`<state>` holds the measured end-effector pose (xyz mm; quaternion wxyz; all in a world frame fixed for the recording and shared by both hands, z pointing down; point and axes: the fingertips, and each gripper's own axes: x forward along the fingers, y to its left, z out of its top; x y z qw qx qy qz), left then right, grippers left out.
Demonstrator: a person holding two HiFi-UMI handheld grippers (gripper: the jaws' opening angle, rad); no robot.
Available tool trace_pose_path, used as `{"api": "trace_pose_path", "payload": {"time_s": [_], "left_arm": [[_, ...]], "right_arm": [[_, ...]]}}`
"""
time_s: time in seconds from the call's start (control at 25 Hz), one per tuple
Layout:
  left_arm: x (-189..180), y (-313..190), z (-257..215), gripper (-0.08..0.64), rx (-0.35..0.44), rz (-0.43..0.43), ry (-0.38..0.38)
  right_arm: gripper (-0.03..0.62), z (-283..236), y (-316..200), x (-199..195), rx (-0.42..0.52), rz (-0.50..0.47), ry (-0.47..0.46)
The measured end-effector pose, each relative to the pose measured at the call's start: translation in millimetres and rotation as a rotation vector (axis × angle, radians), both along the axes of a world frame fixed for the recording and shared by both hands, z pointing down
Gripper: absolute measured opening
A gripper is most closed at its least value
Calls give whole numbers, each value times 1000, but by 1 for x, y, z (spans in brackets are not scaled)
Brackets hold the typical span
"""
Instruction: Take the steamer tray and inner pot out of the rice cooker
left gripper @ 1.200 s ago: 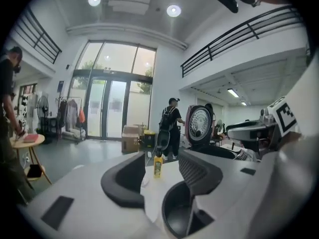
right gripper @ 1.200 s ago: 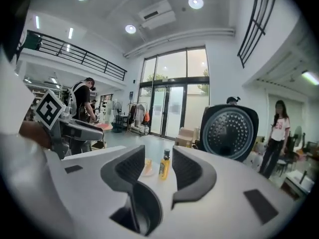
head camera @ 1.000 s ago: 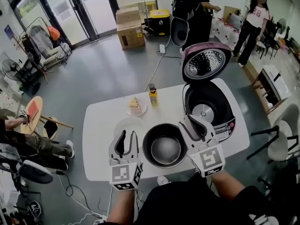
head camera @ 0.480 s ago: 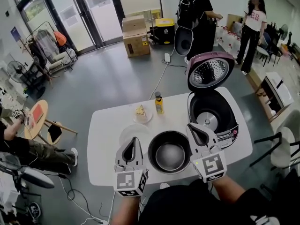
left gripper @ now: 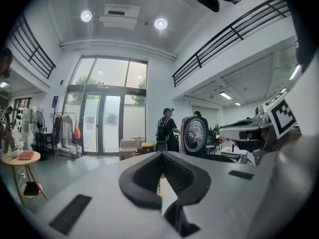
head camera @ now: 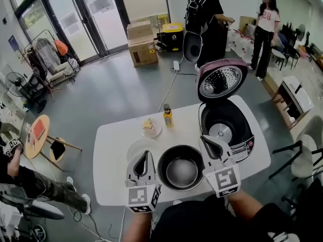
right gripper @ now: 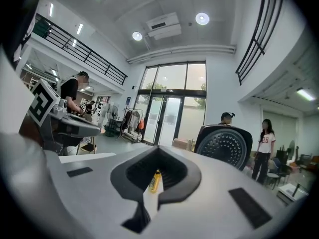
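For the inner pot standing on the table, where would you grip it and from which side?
Likely its thin rim, from above: the inner pot stands upright, mouth up, and its round wall looks too broad for jaws. The left gripper and right gripper, both shut and empty, flank it: one per side.

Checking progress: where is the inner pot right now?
In the head view the inner pot sits on the white table, between the left gripper and right gripper, beside the open rice cooker.
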<state>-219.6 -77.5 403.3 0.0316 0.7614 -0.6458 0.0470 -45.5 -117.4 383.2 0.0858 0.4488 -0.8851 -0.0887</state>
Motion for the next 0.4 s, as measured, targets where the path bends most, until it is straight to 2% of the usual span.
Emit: {"api": "trace_pose_path", "payload": {"time_s": [0.4], "left_arm": [[4,0,13,-5,-27,13,-1]], "right_arm": [[-2,11,2,4,-4,13,-3]]}}
